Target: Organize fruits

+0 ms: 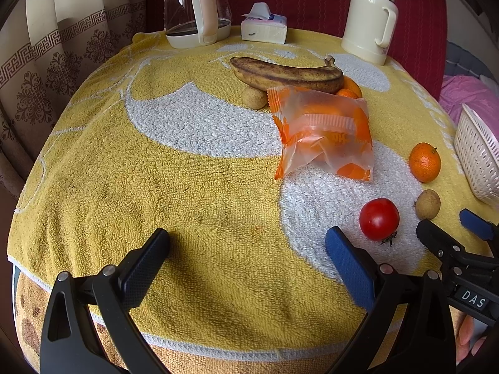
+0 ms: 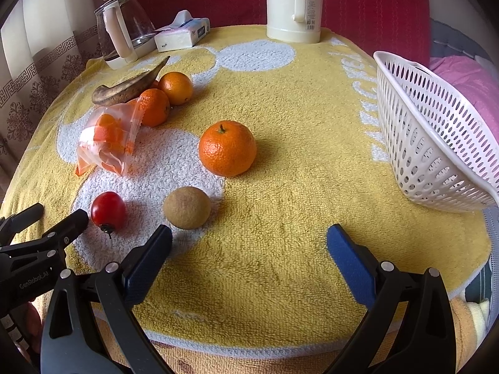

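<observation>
Nearest to me, my right gripper (image 2: pixel 249 243) stands with its fingers spread wide and nothing between them, low over the yellow-and-white towel (image 2: pixel 280 187) that covers the worktop. Just beyond my right gripper's left finger (image 2: pixel 149 258) lies a small brown fruit (image 2: pixel 186 207), close to the tip but not touching it. Further left of that finger sits a red tomato (image 2: pixel 108 209), stem toward me. Straight ahead of the gap, well past the brown fruit, is a single orange (image 2: pixel 227 148). Off beyond my right finger, near the towel's edge, a white perforated basket (image 2: pixel 436 143) lies tilted on its side.

My left gripper (image 1: pixel 246 249) is likewise wide open and holds nothing. The tomato (image 1: pixel 379 219) lies just past its right finger (image 1: pixel 346 261), to the outside. Ahead of that finger rests a clear bag (image 1: pixel 321 134) printed in orange, with orange pieces inside. Beyond the bag a brown-spotted banana (image 1: pixel 287 73) lies across two more oranges (image 2: pixel 165 96).

At the far edge stand a glass kettle (image 1: pixel 196 9), a tissue pack (image 1: pixel 263 26) and a cream thermos (image 1: pixel 369 18).
</observation>
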`<state>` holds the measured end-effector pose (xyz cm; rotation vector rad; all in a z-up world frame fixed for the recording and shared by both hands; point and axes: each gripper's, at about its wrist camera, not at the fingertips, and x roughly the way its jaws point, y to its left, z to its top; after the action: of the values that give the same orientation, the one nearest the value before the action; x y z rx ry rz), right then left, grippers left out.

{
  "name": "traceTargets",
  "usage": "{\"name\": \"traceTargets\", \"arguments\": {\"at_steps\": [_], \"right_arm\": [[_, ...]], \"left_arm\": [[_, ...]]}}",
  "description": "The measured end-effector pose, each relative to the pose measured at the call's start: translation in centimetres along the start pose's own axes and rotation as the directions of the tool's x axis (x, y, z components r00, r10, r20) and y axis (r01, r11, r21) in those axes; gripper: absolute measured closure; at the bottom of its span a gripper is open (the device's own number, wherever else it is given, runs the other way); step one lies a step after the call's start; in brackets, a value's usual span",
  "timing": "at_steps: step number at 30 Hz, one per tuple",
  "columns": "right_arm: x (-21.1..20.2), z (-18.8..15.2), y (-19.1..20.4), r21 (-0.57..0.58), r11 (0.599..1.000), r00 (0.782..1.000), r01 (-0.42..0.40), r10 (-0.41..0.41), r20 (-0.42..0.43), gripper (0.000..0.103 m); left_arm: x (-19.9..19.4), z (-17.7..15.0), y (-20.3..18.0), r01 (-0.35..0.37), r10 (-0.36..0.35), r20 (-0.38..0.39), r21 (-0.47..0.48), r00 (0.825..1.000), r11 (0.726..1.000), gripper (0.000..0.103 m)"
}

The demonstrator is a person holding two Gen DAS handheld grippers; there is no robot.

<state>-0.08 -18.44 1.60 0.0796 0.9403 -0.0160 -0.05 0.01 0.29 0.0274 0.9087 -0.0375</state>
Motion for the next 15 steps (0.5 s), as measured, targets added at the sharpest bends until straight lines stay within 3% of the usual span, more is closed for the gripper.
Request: {"name": "traceTargets", "arguments": {"at_steps": [15], "right_arm": [[-1.3,-0.1,0.2,-0.016,0.997,0.996,-0.07,0.071,0.049,0.002]], "left_arm": [[-0.4,0.2,0.5,0.032,-0.032,0.004,-0.014,0.999,0.999,0.005]]}}
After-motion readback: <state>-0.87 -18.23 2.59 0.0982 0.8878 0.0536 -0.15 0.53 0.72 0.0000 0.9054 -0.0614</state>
